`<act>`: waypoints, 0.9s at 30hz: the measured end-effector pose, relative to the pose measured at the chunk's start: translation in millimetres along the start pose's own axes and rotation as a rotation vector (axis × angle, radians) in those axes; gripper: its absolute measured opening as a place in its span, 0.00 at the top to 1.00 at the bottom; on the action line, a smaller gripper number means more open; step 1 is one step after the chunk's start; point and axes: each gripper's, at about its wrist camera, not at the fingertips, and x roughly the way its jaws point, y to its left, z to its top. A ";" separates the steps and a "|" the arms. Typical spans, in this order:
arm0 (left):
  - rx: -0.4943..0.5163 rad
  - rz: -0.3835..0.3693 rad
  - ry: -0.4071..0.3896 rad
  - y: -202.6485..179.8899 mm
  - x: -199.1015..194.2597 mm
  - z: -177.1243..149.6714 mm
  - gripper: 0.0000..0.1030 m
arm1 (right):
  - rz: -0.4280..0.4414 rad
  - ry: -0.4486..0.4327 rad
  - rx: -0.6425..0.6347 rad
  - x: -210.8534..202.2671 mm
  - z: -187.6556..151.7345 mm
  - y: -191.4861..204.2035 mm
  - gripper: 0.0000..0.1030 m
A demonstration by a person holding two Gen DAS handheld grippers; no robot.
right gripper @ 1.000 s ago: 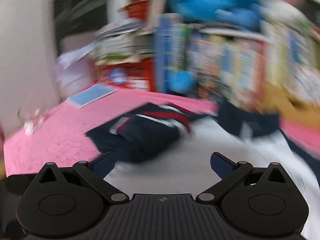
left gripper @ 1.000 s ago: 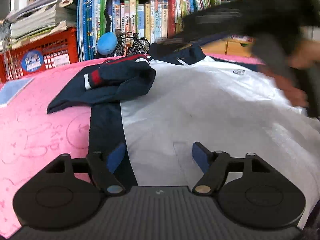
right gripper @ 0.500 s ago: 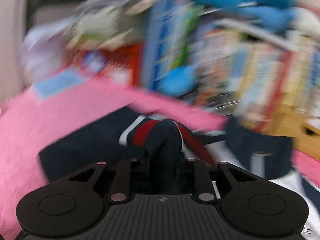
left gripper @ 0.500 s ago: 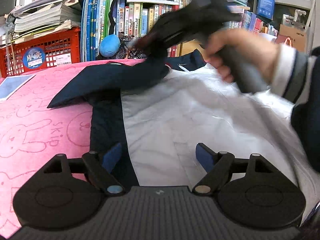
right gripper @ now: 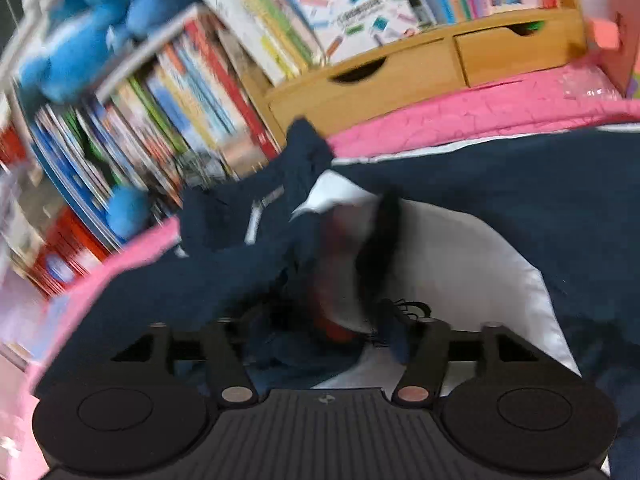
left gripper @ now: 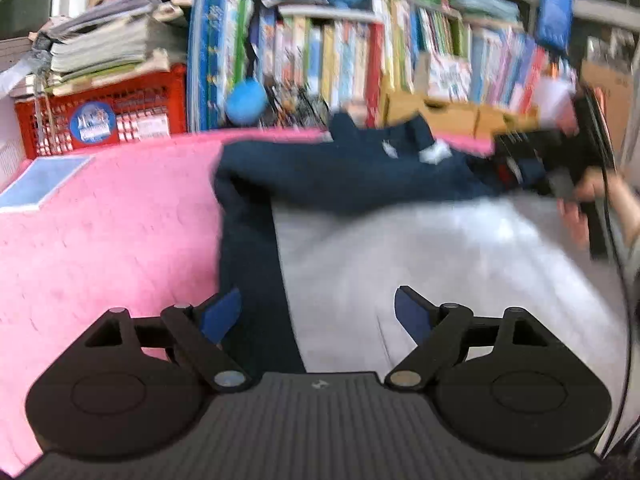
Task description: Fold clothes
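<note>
The right hand-held gripper [right gripper: 320, 336], closed on the navy sleeve [left gripper: 352, 176], has now carried it from the left across the white-and-navy jacket [left gripper: 420, 248] lying on the pink tabletop [left gripper: 108, 224], so the first fold is almost made, while the left hand-held gripper [left gripper: 318, 312] waits wide open over the near hem.

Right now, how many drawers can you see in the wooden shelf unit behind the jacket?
2 drawers in the right wrist view, side by side under the books: the left drawer and the right drawer. More may be hidden outside the picture.
</note>
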 end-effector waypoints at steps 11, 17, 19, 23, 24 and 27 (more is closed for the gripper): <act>0.152 0.277 0.043 17.4 88.5 48.3 0.04 | -0.188 -0.020 -0.297 8.6 -14.3 21.1 0.48; 0.037 0.335 0.116 39.3 113.3 38.9 0.03 | -0.321 -0.049 -0.366 34.5 8.0 21.8 0.61; 0.015 0.341 0.110 46.2 109.1 35.0 0.03 | -0.336 -0.052 -0.362 39.6 13.5 14.9 0.61; -0.013 0.358 0.103 54.0 96.6 30.2 0.02 | -0.329 -0.089 -0.394 39.9 8.7 10.4 0.58; -0.014 0.364 0.102 53.6 93.5 29.5 0.02 | -0.330 -0.096 -0.405 39.7 7.0 11.2 0.58; -0.010 0.388 0.097 50.8 80.1 27.0 0.02 | -0.312 -0.090 -0.389 38.6 8.1 8.5 0.55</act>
